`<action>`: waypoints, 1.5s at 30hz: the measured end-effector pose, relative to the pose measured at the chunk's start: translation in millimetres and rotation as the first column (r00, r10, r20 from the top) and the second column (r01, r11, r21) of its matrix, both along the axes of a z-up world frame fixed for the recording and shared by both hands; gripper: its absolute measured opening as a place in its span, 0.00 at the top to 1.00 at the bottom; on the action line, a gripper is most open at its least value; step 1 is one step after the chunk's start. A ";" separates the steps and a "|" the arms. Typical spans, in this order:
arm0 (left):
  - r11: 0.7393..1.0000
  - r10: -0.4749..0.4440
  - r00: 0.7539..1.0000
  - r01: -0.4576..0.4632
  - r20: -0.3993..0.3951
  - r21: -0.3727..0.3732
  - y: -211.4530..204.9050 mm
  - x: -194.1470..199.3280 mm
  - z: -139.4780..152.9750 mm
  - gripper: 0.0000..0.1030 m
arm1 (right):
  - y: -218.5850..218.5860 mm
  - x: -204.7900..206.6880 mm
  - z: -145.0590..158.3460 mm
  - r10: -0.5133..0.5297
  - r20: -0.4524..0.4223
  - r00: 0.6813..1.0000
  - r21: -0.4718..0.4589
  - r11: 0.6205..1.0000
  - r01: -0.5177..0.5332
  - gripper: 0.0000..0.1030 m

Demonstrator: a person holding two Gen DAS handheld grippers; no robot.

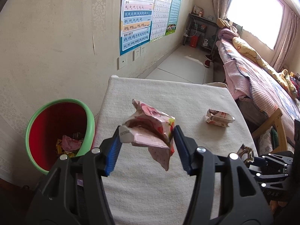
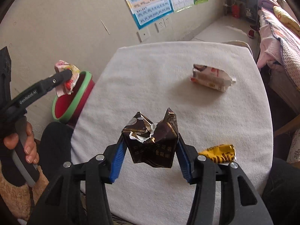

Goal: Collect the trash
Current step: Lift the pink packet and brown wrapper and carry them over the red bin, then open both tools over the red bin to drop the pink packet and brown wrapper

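Left wrist view: pink wrapper, crumpled, clamped between the blue pads of the left gripper, held in the air over the cloth-covered table, near its left edge. Just left of the table, down on the floor against the wall, green-rimmed red bin with crumpled scraps at its bottom. Farther along the table, to the right, white packet lying alone.

Right wrist view: dark brown carton, torn open at the top, gripped between the blue pads of the right gripper, lifted clear of the table. Just right of it, partly hidden behind the gripper's finger, yellow wrapper on the cloth. White packet again, well apart, toward the far right. At left, seen from the side, left gripper with the pink wrapper directly above the rim of the bin; bin contents hidden from this angle. Left hand around the handle at the frame's edge.

Only in the left view: right gripper at the lower right, closed on a scrap of the carton, mostly cut off. Beyond the table in both views: wall posters, sockets, a bed with pink and yellow bedding; bright window in the left view only.
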State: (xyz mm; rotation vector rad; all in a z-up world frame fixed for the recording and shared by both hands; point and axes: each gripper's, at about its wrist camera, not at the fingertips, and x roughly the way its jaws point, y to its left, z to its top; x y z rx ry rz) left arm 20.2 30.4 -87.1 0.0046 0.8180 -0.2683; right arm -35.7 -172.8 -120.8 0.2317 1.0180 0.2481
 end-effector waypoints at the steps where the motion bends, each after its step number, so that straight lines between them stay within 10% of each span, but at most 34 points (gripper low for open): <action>1: 1.000 0.007 1.000 -0.007 0.002 0.000 2.8 0.8 0.5 0.49 | 4.4 4.9 5.0 0.012 0.018 1.000 0.001 1.000 -0.012 0.52; 17: 0.986 0.168 0.986 -0.168 0.023 -0.007 68.2 12.1 6.1 0.49 | 99.0 51.4 64.2 0.187 0.201 0.962 0.027 0.980 -0.196 0.52; 45: 0.934 0.356 0.934 -0.356 -0.030 0.009 214.8 38.7 -6.2 0.49 | 249.8 111.0 27.3 0.437 0.137 0.889 -0.068 0.899 -0.432 0.50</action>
